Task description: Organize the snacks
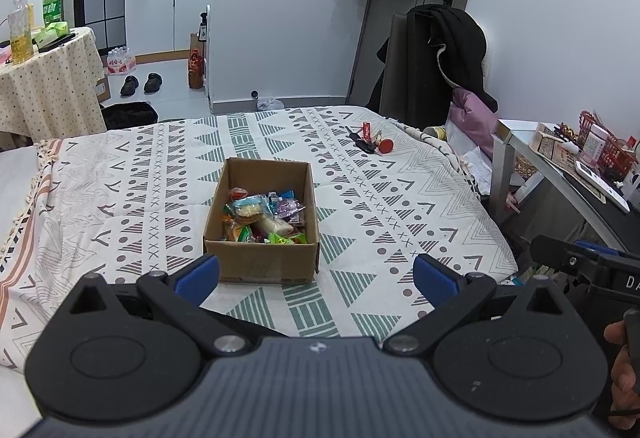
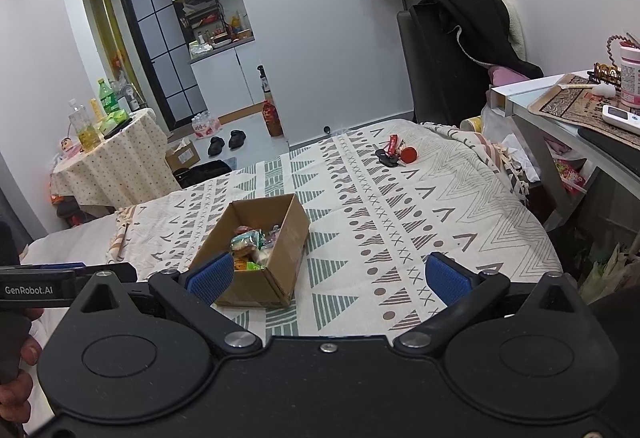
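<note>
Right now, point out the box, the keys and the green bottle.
box [image 1: 262, 266]: left wrist view, front wall.
keys [image 2: 394, 156]: right wrist view, middle of the bunch.
green bottle [image 1: 53, 7]: left wrist view, label.

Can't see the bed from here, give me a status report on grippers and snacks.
Left gripper open, empty. Right gripper open, empty. Snacks in cardboard box. Nothing blocking.

Bedspread [image 1: 400, 206] around the cardboard box [image 1: 260, 258] is bare on every side, so my claws can pass there freely. Box top is open; its walls block side entry. Keys [image 1: 370, 142] lie well apart at the far edge. A cluttered surface [image 2: 560, 106] crowds the right.
</note>
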`<control>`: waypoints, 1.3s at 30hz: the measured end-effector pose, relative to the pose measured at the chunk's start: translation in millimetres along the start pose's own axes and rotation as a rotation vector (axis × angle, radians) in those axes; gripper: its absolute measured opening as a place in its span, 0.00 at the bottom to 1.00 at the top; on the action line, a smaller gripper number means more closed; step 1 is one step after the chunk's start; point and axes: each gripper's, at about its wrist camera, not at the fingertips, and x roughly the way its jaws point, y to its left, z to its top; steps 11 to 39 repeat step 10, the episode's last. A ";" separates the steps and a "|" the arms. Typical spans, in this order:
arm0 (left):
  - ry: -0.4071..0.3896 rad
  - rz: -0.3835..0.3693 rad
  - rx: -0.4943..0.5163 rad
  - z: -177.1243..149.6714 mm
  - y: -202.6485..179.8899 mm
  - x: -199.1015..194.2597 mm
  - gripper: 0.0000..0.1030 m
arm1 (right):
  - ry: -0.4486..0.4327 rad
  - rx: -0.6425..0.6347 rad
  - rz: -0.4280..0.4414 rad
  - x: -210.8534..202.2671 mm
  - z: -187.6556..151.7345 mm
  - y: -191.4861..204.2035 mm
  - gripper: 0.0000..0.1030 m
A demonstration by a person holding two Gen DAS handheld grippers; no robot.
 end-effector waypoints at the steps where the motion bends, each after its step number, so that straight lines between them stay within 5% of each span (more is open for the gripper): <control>1: 0.001 0.003 0.003 -0.2 -0.3 0.3 0.99 | 0.001 0.001 -0.001 0.3 0.3 -0.2 1.00; 39: -0.001 0.013 0.015 -1.4 -3.0 1.4 0.99 | 0.004 0.007 -0.001 1.7 -1.4 -2.1 1.00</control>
